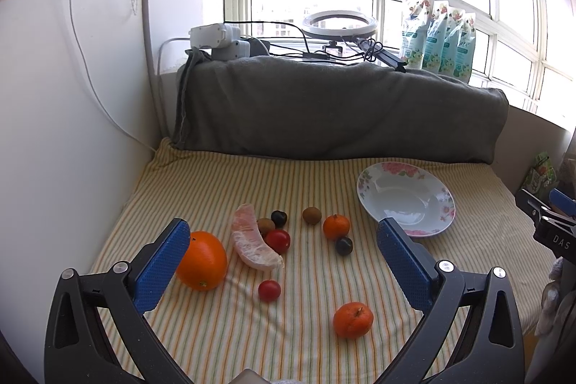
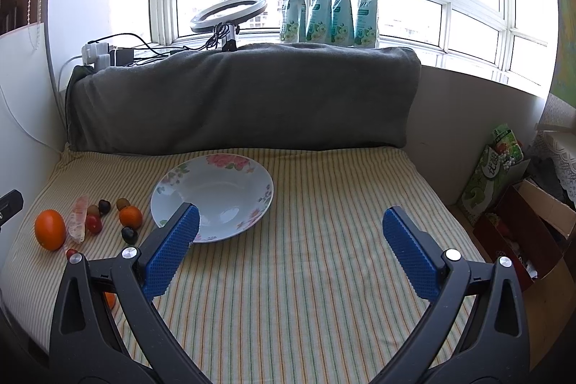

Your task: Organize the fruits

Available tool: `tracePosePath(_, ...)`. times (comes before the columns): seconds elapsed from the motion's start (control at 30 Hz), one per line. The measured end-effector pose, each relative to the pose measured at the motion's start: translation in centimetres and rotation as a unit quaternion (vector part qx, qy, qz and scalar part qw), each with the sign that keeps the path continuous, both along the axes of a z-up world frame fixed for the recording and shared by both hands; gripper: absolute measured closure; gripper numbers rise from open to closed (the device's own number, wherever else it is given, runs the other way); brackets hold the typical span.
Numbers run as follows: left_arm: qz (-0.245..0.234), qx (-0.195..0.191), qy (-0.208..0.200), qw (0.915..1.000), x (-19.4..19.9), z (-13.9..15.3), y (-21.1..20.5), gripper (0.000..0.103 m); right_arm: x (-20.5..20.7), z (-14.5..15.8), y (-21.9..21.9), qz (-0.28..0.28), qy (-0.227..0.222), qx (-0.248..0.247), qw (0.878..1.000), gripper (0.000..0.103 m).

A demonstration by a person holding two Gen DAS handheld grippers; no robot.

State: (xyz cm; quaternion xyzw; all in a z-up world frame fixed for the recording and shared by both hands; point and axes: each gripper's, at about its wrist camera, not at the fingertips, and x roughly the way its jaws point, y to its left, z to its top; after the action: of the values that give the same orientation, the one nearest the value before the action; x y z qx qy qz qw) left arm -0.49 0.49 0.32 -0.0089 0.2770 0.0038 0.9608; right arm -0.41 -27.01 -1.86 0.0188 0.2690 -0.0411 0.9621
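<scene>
Fruit lies loose on the striped cloth [image 1: 324, 179]: a big orange [image 1: 202, 260], a peeled pomelo wedge [image 1: 252, 242], two tangerines [image 1: 336, 226] [image 1: 352, 319], red tomatoes [image 1: 278, 240] [image 1: 269, 290], brown kiwis [image 1: 311, 215] and dark plums [image 1: 344, 245]. An empty floral plate [image 1: 406, 200] sits to their right; it also shows in the right wrist view [image 2: 216, 193]. My left gripper [image 1: 284, 240] is open and empty over the fruit. My right gripper [image 2: 289, 225] is open and empty, right of the plate, and its body shows in the left wrist view [image 1: 550, 222].
A grey cushion [image 1: 334, 107] backs the cloth under the window. A white panel [image 1: 64, 132] walls the left side. Cardboard boxes and packets [image 2: 518, 204] stand off the right edge. A ring light [image 1: 340, 22] and pouches [image 1: 439, 36] sit on the sill.
</scene>
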Motion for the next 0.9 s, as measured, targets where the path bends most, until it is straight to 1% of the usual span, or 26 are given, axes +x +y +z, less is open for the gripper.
tracePosePath(0.5,0.005,-0.004,0.008,0.9999,0.1,-0.7,0.9,0.0,0.6,-0.5,0.3,0.01,0.012,0.003,1.0,0.0)
tracePosePath(0.77,0.018,-0.011,0.02,0.9996,0.0,-1.6,2.4,0.0,1.8,-1.3,1.1,0.045,0.029,0.022,0.998,0.0)
tracePosePath(0.9,0.026,-0.021,0.032,0.9989,-0.1,-2.5,3.6,0.0,2.6,-1.7,1.7,0.073,0.042,0.044,0.995,0.0)
